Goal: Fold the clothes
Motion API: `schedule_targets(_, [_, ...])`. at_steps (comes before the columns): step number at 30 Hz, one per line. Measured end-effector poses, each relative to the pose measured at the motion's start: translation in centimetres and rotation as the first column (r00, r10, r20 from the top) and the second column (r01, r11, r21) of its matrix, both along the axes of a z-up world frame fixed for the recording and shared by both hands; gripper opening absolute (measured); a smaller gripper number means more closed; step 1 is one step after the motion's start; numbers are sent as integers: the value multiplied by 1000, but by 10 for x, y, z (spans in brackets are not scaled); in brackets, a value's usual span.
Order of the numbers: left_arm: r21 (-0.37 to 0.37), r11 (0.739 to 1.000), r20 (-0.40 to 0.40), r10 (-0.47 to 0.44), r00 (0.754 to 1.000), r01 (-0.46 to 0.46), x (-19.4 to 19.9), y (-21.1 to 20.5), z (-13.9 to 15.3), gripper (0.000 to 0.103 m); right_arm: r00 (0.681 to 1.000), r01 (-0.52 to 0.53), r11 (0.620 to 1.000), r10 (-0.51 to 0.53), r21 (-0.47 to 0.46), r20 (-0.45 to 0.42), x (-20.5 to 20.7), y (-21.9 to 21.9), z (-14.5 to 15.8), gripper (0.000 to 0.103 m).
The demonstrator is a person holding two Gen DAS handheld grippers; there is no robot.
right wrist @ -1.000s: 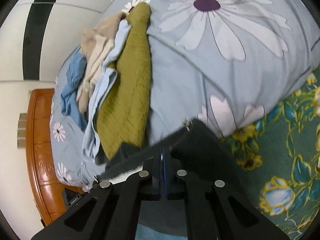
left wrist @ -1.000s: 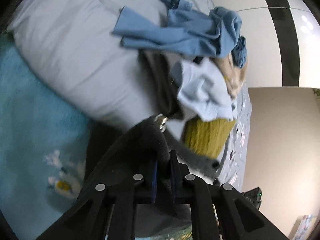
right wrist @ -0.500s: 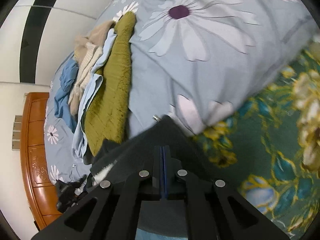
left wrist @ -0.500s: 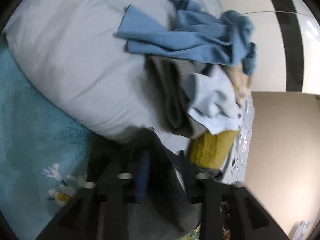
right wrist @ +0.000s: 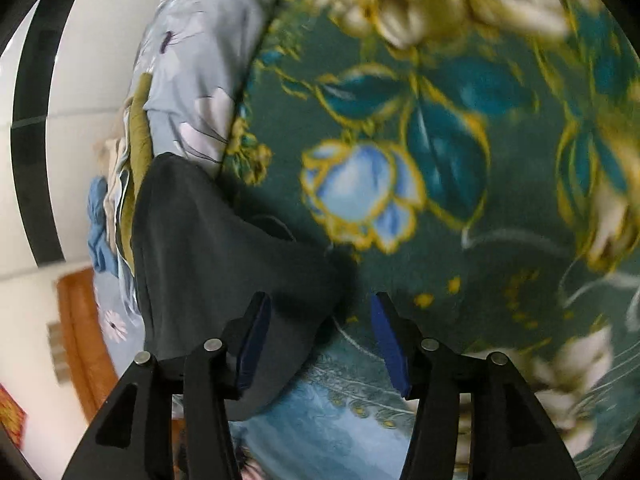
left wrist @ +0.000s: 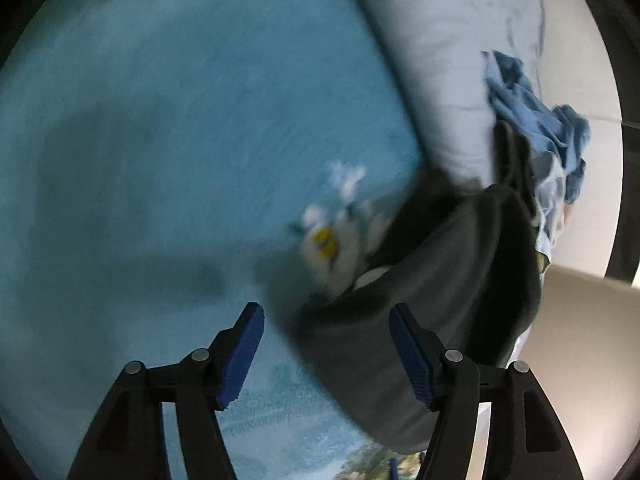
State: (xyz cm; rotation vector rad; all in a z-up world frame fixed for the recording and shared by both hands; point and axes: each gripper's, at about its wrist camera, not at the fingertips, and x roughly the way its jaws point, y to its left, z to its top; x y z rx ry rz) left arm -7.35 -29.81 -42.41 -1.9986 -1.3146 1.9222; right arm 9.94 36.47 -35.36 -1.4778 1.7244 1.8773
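A dark grey garment (left wrist: 432, 304) lies bunched on the turquoise blanket (left wrist: 160, 140); it also shows in the right wrist view (right wrist: 208, 264). My left gripper (left wrist: 326, 354) is open, its right finger beside the garment's edge. My right gripper (right wrist: 318, 338) is open, its left finger over the garment. A pile of clothes (left wrist: 548, 136) sits behind: blue, pale blue and olive pieces (right wrist: 136, 136). The left wrist view is blurred.
A pale grey pillow (left wrist: 440, 60) lies behind the garment. A floral grey-blue pillow (right wrist: 192, 60) sits beside the pile. The green floral blanket (right wrist: 460, 140) spreads to the right. A wooden headboard (right wrist: 80, 320) and white wall (right wrist: 80, 60) lie beyond.
Both grippers have opened and let go of the dark grey garment, which has dropped onto the blanket. Both have swung away from the clothes pile toward the blanket.
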Motion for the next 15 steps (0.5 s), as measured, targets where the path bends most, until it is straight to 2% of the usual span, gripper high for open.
schedule_targets(4, [84,996,-21,-3,1000,4,6,24,-10,74,999,37,999,-38,-40,-38,-17,-6,-14,54])
schedule_targets(9, [65,998,-42,6,999,-3,10,39,-23,78,994,93,994,-97,-64,-54,-29,-9,-27,59])
schedule_targets(13, [62,998,-74,1,997,4,9,40,-19,75,986,143,987,-149,-80,-74,-25,-10,-27,59])
schedule_targets(15, [63,998,-61,1,998,2,9,38,-18,67,984,161,984,-166,-78,-69,-27,-11,-26,48])
